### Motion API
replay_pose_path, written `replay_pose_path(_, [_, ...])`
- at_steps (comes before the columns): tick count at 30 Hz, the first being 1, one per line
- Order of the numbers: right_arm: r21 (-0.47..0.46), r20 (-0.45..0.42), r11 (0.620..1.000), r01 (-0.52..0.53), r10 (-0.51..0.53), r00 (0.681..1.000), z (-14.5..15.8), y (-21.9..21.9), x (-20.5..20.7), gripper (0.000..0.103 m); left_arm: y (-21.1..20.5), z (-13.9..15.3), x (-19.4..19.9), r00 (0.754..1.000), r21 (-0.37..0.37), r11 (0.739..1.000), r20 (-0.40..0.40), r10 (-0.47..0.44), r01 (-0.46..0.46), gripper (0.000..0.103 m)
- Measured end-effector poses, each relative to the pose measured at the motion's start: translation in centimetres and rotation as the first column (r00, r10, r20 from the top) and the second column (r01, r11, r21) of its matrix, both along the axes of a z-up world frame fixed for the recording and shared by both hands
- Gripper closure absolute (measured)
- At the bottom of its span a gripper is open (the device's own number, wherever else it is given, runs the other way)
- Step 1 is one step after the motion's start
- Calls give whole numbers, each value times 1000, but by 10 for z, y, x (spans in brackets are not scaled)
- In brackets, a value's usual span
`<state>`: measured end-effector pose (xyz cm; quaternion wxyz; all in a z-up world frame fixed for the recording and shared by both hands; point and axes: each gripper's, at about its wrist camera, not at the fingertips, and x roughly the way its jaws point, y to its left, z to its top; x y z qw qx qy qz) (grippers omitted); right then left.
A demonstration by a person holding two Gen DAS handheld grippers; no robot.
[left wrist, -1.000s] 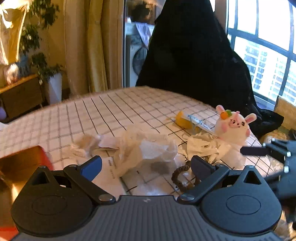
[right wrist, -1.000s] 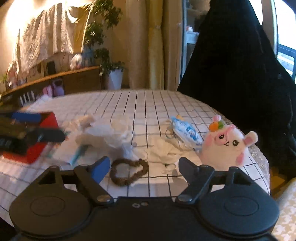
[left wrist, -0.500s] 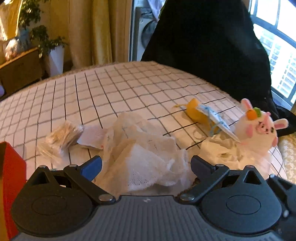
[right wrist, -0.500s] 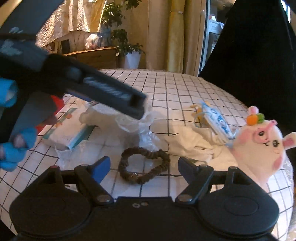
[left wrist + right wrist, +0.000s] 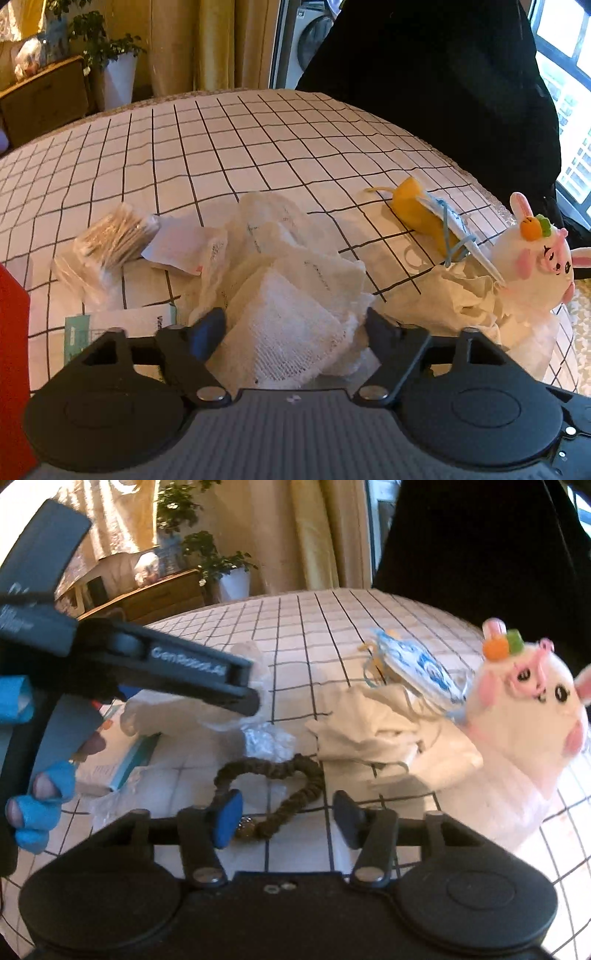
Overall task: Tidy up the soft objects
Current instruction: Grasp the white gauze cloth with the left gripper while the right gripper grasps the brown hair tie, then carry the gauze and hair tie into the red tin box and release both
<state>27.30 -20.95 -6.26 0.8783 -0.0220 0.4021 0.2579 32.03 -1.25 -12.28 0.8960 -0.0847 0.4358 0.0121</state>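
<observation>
My left gripper [image 5: 295, 328] hangs low over a crumpled white gauze cloth [image 5: 288, 317]. Its jaws are closing with the gauze between them, and the pads sit at the cloth's edges. My right gripper [image 5: 288, 816] is down over a brown hair scrunchie [image 5: 273, 782]. Its jaws are closing too, with the scrunchie's near loop between them and not pinched. A white plush bunny [image 5: 532, 266] [image 5: 524, 709] stands at the right. Beside it lie a white rag [image 5: 376, 731] and a packaged face mask [image 5: 413, 664].
A pack of cotton swabs [image 5: 110, 240] and a tissue packet [image 5: 122, 325] lie at the left, next to a red box [image 5: 13, 369]. A hand in blue finger guards [image 5: 37, 794] holds the left tool. A black draped cloth [image 5: 424, 92] stands behind the checked table [image 5: 221, 147].
Both grippers sank toward the table and their jaws narrowed. The left one came over the gauze, the right one closer to the scrunchie. The left tool entered the right wrist view.
</observation>
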Motion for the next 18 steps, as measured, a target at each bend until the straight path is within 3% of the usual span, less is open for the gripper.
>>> replay_pose_path(5, [38, -31, 998, 42, -41, 999, -1, -4, 7, 59, 15, 4, -1, 999, -97, 995, -10, 37, -38, 47])
replay_pose_path(8, [33, -35, 998, 44, -43, 998, -2, 0, 4, 69, 20, 8, -2, 999, -114, 992, -4, 50, -50, 59])
replay_pose_path(10, [-5, -12, 999, 45, -45, 999, -2, 3, 2, 84, 25, 10, -4, 998, -119, 991, -3, 60, -60, 68])
replay_pose_path(13, [19, -31, 998, 61, -61, 998, -3, 2, 4, 95, 30, 10, -6, 998, -119, 991, -5, 68, -68, 76])
replay_pose_path(14, [18, -31, 998, 66, -66, 997, -3, 1, 4, 95, 31, 10, -6, 998, -118, 991, -5, 69, -70, 82])
replay_pose_path(18, [1, 2, 998, 64, -64, 998, 0, 3, 0, 96, 32, 17, -13, 998, -112, 992, 18, 67, -65, 86])
